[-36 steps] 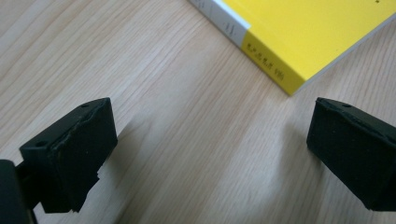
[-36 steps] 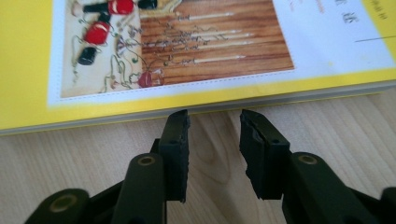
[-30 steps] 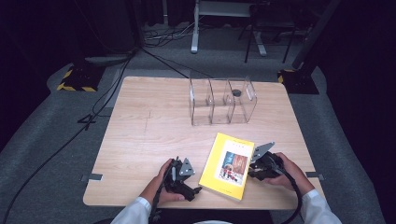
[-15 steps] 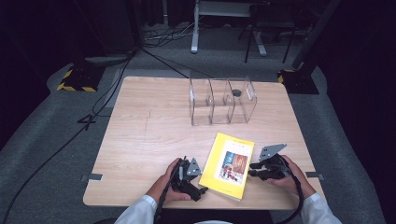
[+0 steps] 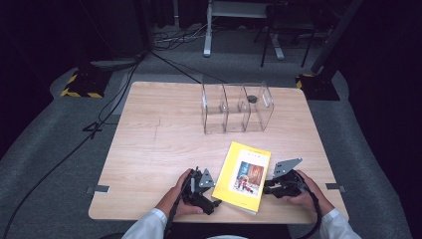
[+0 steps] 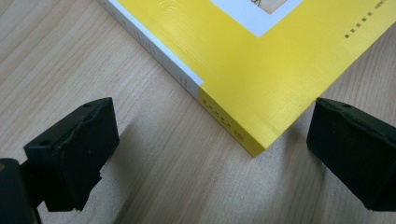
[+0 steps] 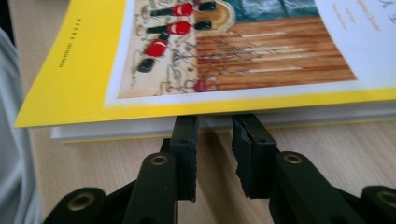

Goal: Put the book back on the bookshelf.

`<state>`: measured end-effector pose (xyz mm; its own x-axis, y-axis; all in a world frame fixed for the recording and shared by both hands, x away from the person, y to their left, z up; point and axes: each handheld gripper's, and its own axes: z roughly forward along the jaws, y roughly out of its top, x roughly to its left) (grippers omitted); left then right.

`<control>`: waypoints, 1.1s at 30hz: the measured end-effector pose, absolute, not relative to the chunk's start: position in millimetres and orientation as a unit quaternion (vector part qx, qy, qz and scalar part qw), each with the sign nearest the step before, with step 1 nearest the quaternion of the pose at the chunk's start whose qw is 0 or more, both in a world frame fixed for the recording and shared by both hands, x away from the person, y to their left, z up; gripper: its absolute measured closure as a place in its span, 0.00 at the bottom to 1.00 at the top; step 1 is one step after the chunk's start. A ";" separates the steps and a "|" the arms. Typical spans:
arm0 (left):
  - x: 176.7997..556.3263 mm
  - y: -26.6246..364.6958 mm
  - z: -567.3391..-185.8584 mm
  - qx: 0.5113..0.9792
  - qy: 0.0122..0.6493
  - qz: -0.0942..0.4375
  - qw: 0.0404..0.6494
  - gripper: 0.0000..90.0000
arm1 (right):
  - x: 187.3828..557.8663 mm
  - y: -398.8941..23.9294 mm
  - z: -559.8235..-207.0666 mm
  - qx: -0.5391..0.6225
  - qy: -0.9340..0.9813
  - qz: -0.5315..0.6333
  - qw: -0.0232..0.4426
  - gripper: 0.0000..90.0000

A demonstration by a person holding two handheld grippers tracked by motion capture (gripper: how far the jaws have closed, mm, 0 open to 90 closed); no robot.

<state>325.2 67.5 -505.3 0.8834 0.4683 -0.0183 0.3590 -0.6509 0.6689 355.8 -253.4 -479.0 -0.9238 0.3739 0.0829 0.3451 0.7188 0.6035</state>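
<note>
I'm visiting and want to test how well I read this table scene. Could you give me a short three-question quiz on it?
1. True or false: the yellow book lies flat on the table.
2. Which part of the book sits between the left gripper jaws? A) its near spine corner B) its far edge C) the cover picture
3. How many compartments does the clear organizer have?

Key:
1. True.
2. A; the jaws stand wide on either side of that corner without touching it.
3. Three. Meanwhile the right gripper, jaws narrowed but gapped, has its tips at the page edge under the slightly lifted cover.
</note>
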 end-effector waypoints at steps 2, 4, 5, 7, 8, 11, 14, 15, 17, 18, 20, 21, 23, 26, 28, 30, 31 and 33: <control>324.2 67.7 -505.3 0.906 0.228 0.077 0.349 0.03 | 353.8 -251.1 -477.1 0.188 0.925 0.331 0.017 0.77; 323.7 68.1 -505.2 0.907 0.224 0.076 0.349 0.03 | 352.0 -248.7 -475.4 0.184 0.924 0.336 0.013 0.76; 323.7 68.1 -505.2 0.907 0.224 0.076 0.349 0.03 | 352.0 -248.7 -475.4 0.184 0.924 0.336 0.013 0.76; 321.8 68.7 -505.3 0.905 0.230 0.079 0.349 0.03 | 349.7 -244.9 -473.7 0.183 0.918 0.351 0.004 0.76; 320.3 68.8 -505.4 0.904 0.233 0.081 0.349 0.03 | 349.0 -243.4 -473.3 0.180 0.917 0.355 0.002 0.76; 316.0 69.6 -505.0 0.904 0.238 0.081 0.346 0.03 | 344.4 -236.8 -471.1 0.173 0.915 0.365 0.001 0.75; 311.4 70.1 -505.0 0.905 0.232 0.083 0.347 0.03 | 339.4 -232.4 -466.0 0.167 0.910 0.380 0.004 0.75; 310.0 69.6 -504.9 0.906 0.230 0.081 0.347 0.03 | 338.5 -231.9 -464.2 0.166 0.908 0.386 0.005 0.75; 307.2 67.9 -503.7 0.908 0.224 0.088 0.344 0.03 | 336.9 -232.0 -461.3 0.167 0.902 0.398 0.004 0.75; 305.7 66.4 -502.9 0.908 0.221 0.091 0.345 0.05 | 336.6 -232.0 -460.3 0.166 0.900 0.402 0.001 0.75; 303.9 64.2 -501.3 0.909 0.214 0.093 0.345 0.15 | 335.8 -231.0 -459.0 0.168 0.898 0.406 0.006 0.75; 300.4 59.3 -499.2 0.909 0.209 0.098 0.346 0.21 | 335.9 -230.7 -458.5 0.169 0.896 0.412 0.006 0.75; 297.6 54.7 -497.4 0.912 0.202 0.107 0.342 0.17 | 336.0 -230.5 -457.9 0.170 0.894 0.415 0.006 0.75; 290.0 41.8 -491.8 0.908 0.182 0.123 0.357 0.20 | 335.7 -228.7 -454.0 0.175 0.885 0.432 0.010 0.75; 288.1 35.9 -487.0 0.905 0.177 0.123 0.367 0.20 | 335.1 -226.1 -451.8 0.178 0.881 0.437 0.018 0.75; 286.7 30.8 -483.3 0.898 0.175 0.130 0.382 0.19 | 335.5 -224.4 -450.5 0.180 0.879 0.441 0.018 0.75; 286.6 28.3 -481.7 0.896 0.173 0.133 0.387 0.19 | 335.9 -223.8 -449.9 0.182 0.876 0.446 0.018 0.75; 286.5 23.4 -479.3 0.890 0.177 0.147 0.394 0.21 | 336.6 -222.3 -448.6 0.183 0.874 0.450 0.018 0.75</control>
<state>286.5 23.4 -479.3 0.8938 0.4315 0.1222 0.1998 -0.6271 0.7529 336.6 -222.3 -448.6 -0.9320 0.3369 0.1335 0.3045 0.5282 0.7926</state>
